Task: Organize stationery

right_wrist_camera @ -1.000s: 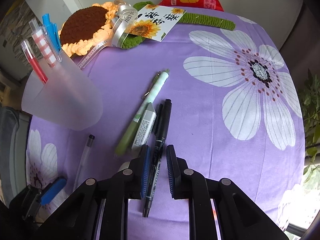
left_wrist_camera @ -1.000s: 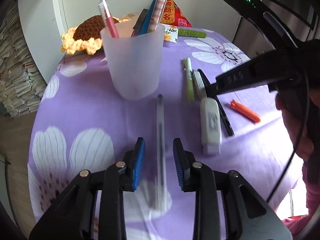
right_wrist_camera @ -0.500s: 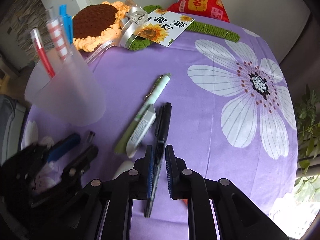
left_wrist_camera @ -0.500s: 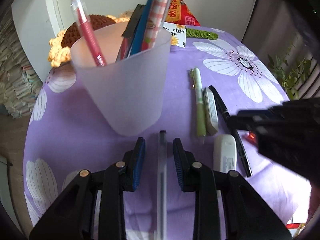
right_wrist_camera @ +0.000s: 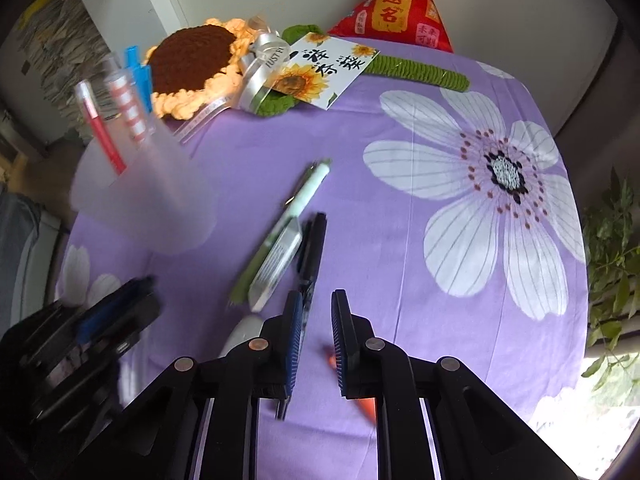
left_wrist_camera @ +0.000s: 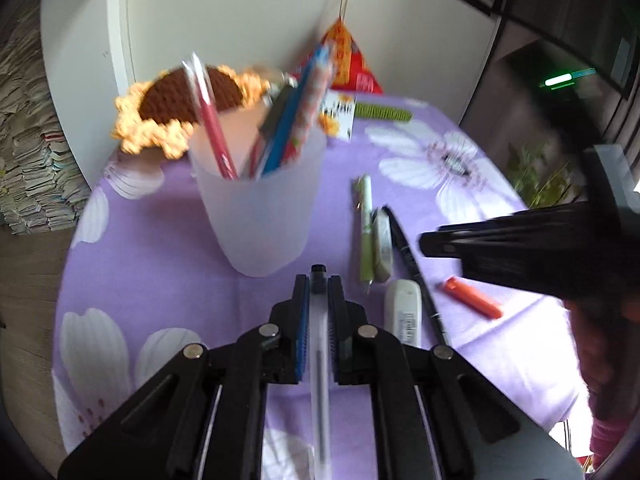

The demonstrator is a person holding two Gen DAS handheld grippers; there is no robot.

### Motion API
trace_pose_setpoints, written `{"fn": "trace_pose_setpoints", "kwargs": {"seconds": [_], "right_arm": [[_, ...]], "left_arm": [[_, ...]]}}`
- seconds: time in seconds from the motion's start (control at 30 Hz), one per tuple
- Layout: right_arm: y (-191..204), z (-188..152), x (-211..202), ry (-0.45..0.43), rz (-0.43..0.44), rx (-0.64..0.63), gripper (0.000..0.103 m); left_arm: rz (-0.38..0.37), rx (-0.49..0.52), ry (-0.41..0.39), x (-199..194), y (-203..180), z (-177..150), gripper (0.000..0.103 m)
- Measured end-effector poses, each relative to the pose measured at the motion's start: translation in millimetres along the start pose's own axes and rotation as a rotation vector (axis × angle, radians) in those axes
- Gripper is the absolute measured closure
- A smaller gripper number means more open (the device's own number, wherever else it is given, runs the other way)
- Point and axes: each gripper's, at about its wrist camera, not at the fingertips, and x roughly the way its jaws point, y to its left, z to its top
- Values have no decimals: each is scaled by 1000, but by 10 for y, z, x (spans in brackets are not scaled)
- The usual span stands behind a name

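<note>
We see a frosted translucent cup [left_wrist_camera: 256,216] standing upright on the purple flowered surface [left_wrist_camera: 160,264], and in it a red pen [left_wrist_camera: 210,128], a blue pen [left_wrist_camera: 296,120] and a red-and-white checked pen [left_wrist_camera: 314,108], all leaning against its rim; a dark item sits among them, too blurred for us to name. Our left gripper [left_wrist_camera: 319,284] is clamped on a clear pen [left_wrist_camera: 320,340] with a dark cap, which lies lengthwise between the blue pads, its capped tip poking out just short of the cup's base. The pen's barrel is transparent with a thin ink core showing through. To the right of it on the surface lie a green-and-white pen [left_wrist_camera: 366,232], a small grey stick-like item [left_wrist_camera: 382,248] touching it, a black marker [left_wrist_camera: 412,264], a white correction tape [left_wrist_camera: 403,312] and an orange cap [left_wrist_camera: 470,298] well apart from the rest. Our right gripper [right_wrist_camera: 316,322] hangs over the lower end of the black marker [right_wrist_camera: 312,248] with its pads parted and nothing between them; the marker runs just inside the left pad. Behind the cup we see a crocheted sunflower [right_wrist_camera: 192,60], a sunflower card [right_wrist_camera: 320,68] and a red pouch [right_wrist_camera: 400,4] against the wall.
</note>
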Motion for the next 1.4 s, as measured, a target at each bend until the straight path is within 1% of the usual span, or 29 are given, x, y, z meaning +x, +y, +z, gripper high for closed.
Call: {"fn": "trace_pose_setpoints", "kwargs": {"seconds": [0.03,0.13,0.3,0.57,0.7,0.8,0.93,1.03,1.23,1.33,1.4], "right_arm": [[10,45,47,11,-19,-3,89],[62,111,153,38,-36,-17,89],[138,162,250,61,-80,-18,86],[137,377,356,82,-81,-9,86],[124,398,361,87,-65,-12,88],[59,391,257,41,-40,-1,88],[-8,306,-130,-57,8,6,88],[9,221,-401,-117,21,-17,88],[66,104,-715,-219,45,-42,88],[106,57,-799,-245,37,-45,88],[89,61,-811,-251,51,-40,88]], "left_arm": [[-1,0,-8,-37,-9,1,96],[-2,6,-31,-167,-16,-24,96],[-9,-2,-36,-181,-32,-41,96],[-17,-10,-40,-215,-14,-53,96],[-16,-17,-50,-246,12,-45,96],[-15,-20,-63,-288,27,-42,96],[-18,-23,-83,-351,30,-12,96],[-23,-18,-103,-409,11,12,96],[-15,8,-139,-531,-55,59,96],[-11,13,-153,-593,-70,65,96],[-9,16,-162,-625,-71,77,96]]}}
